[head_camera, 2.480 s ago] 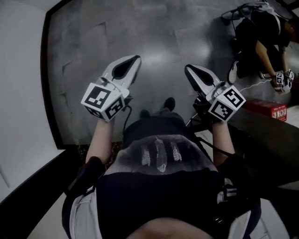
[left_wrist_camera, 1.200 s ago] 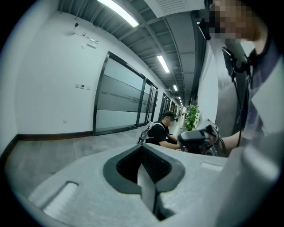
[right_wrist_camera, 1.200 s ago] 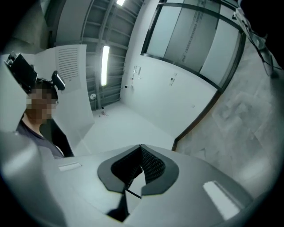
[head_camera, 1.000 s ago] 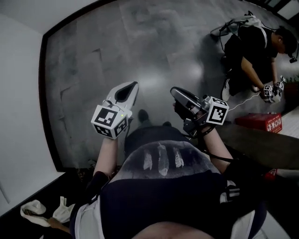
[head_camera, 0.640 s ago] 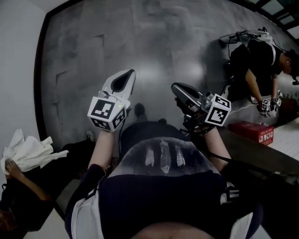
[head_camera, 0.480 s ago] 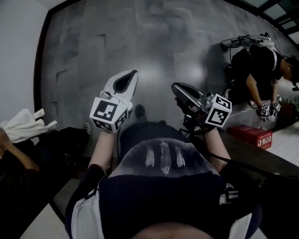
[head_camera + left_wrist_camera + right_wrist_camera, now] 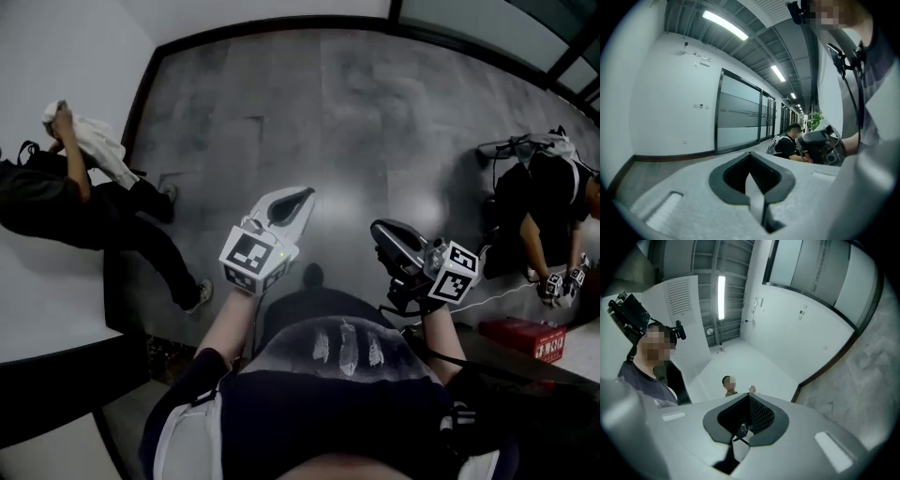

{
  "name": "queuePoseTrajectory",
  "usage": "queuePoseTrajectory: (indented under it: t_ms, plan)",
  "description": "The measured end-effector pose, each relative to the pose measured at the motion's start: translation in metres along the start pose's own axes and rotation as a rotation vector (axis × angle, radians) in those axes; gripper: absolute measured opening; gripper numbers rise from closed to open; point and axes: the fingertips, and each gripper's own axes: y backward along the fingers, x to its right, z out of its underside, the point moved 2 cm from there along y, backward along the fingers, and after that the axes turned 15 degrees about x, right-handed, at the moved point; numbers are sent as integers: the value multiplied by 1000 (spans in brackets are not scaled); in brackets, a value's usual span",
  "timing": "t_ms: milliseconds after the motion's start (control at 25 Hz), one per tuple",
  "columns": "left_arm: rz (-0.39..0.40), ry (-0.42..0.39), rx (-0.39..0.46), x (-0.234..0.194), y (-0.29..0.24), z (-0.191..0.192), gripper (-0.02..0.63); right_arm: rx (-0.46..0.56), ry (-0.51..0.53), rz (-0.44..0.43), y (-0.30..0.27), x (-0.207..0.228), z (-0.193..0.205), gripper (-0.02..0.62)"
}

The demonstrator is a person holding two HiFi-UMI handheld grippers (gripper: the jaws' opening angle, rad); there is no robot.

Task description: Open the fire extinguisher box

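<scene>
At near right, red box [image 7: 522,337] looks stiff, likely metal; grip its lid edge. Left tongs [image 7: 302,194] and right tongs [image 7: 381,228] closed, empty.

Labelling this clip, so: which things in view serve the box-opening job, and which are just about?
Job: red rectangular box with white lettering; left gripper; right gripper.
Just about: white cloth held by a bystander; crouching person in black.

The print on the red box [image 7: 521,337] is too small to read.
</scene>
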Motion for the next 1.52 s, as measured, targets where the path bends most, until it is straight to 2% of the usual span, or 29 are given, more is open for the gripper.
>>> queuePoseTrajectory:
  t_ms: [160, 320, 440, 640, 840, 1000, 1160, 1400, 1520]
  plan:
    - [-48, -83, 23, 0, 17, -18, 0, -47, 48, -85, -6, -17, 13, 2]
    - [-93, -92, 12, 20, 25, -15, 0, -76, 37, -131, 16, -27, 18, 2]
    - [-122, -130, -10, 38, 27, -9, 0, -63, 15, -166, 42, -24, 20, 2]
    - [-152, -141, -22, 48, 83, -21, 0, -77, -25, -163, 40, -59, 49, 2]
    - [-194, -177, -57, 57, 71, -18, 0, -111, -27, -198, 49, -52, 35, 2]
    - [-205, -149, -42, 52, 77, -10, 0, -140, -40, -196, 42, -49, 42, 2]
    - [-221, -144, -44, 30, 103, -7, 0, -181, -52, -169, 17, -47, 57, 2]
    - [-338, -73, 13, -48, 192, -7, 0, -228, 31, -96, -63, -57, 115, 2]
    - [-374, -44, 66, -87, 218, -15, 0, -244, 31, -127, -121, -68, 126, 2]
